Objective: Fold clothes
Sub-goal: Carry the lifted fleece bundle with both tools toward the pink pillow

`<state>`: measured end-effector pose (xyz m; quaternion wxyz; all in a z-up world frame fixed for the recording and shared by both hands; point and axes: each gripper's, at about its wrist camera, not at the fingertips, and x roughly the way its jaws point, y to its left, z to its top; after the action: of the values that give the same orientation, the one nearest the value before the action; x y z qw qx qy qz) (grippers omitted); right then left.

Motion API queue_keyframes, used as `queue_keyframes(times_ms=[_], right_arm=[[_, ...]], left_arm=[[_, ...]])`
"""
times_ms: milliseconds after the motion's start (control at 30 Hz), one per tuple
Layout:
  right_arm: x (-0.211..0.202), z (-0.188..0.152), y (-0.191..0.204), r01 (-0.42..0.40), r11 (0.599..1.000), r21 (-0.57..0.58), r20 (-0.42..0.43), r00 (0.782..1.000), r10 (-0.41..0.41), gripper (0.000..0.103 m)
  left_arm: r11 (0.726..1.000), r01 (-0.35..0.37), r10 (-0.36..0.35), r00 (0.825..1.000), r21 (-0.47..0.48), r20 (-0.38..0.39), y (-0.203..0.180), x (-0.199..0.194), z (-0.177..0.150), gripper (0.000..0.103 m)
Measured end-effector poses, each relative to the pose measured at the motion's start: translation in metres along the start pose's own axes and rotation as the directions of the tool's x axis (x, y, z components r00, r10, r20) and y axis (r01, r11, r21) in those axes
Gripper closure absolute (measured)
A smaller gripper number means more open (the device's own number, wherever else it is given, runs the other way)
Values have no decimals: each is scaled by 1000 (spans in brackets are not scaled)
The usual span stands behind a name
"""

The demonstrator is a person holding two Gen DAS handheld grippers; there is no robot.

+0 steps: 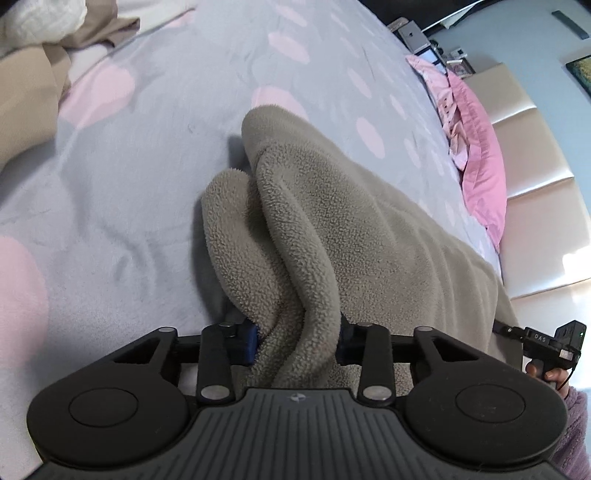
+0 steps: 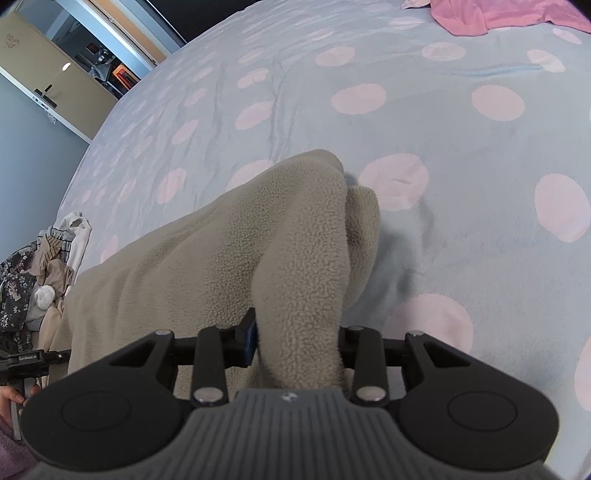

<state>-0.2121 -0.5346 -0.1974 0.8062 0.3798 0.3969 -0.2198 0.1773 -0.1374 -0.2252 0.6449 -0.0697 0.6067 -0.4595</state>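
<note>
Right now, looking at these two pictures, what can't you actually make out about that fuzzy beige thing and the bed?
- What garment the beige fleece is: both views show only bunched folds.
- The left gripper fingertips, left view: buried in fleece.
- The right gripper fingertips, right view: likewise covered.
- The clothes pile, right view: small, cut by the edge.
- The pink fabric, right view: cropped at the top.
</note>
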Motion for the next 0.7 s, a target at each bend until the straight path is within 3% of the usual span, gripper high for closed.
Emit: queue_keyframes(times_ms=[267, 467, 700], right_arm=[[-35, 4, 16, -33, 999, -19, 113, 993, 35, 68], [-75, 4, 22, -46, 998, -43, 206, 977, 54, 70], [-127, 14, -11, -18, 1000, -7, 279, 960, 19, 70]], left_arm=[[998, 50, -56, 992, 48, 116, -37, -31, 7, 75], [991, 81, -95, 987, 105, 132, -75, -38, 9, 77], [979, 139, -159, 979, 149, 130, -136, -14, 16, 77]])
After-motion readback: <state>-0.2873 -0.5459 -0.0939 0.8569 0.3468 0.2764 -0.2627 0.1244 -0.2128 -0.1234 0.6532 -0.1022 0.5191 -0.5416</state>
